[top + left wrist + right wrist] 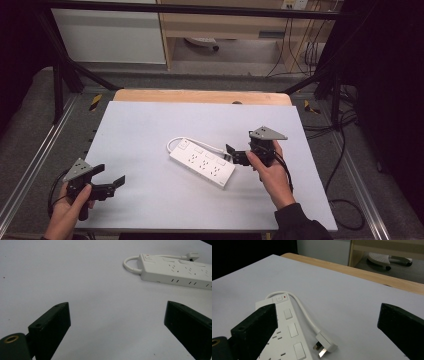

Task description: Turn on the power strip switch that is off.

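A white power strip lies slantwise in the middle of the white table, its short white cable looping back to a flat plug that rests beside it. My right gripper is open, its jaws wide apart, just right of the strip and close to the plug. The strip lies under its left jaw in the right gripper view. My left gripper is open near the table's front left corner, well apart from the strip, which shows at the upper right of the left gripper view.
A wooden board edge runs along the table's far side. Beyond it stand a wooden cabinet and a wheeled base on the floor. Cables trail on the floor to the right.
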